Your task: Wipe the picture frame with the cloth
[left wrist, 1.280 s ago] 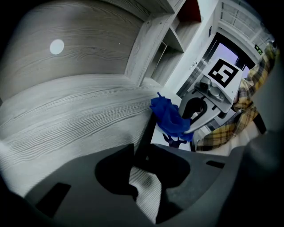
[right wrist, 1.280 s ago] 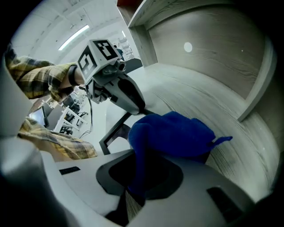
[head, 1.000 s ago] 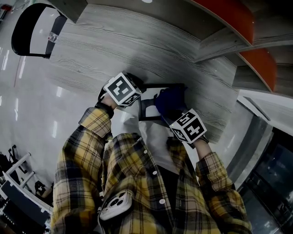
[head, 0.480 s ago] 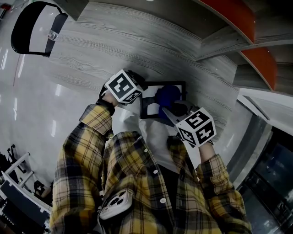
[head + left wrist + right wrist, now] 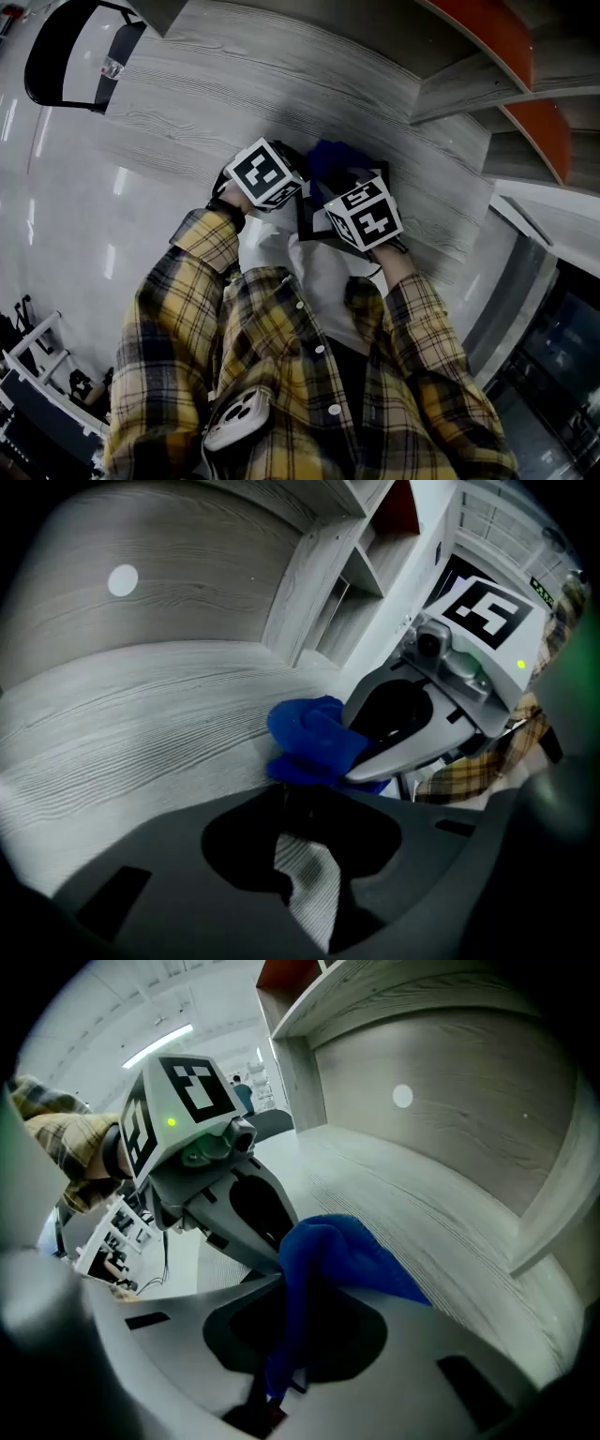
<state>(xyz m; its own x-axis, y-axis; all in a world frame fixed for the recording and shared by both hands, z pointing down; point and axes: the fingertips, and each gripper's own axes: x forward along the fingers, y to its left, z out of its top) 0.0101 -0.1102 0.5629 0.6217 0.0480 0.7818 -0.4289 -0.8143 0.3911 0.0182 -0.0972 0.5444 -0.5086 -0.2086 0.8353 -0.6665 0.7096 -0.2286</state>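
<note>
The wiping step was under way. The right gripper (image 5: 286,1288) had its jaws clamped on a bunched blue cloth (image 5: 330,1249), which bulged out past the tips and pressed down by the far side of the black picture frame (image 5: 306,225). The frame lay flat on the grey wood-grain desk (image 5: 234,84), close to the person's body and largely covered by the two marker cubes in the head view. The left gripper (image 5: 286,803) sat just beside the right one, its jaws closed on what looked like the frame's dark edge (a thin black strip showed between them, with the cloth just beyond), apparently to steady it. By my judgement only part of the frame had been covered. The next move would call for dragging the cloth across the frame while the left grip kept it from sliding on the smooth desk.
</note>
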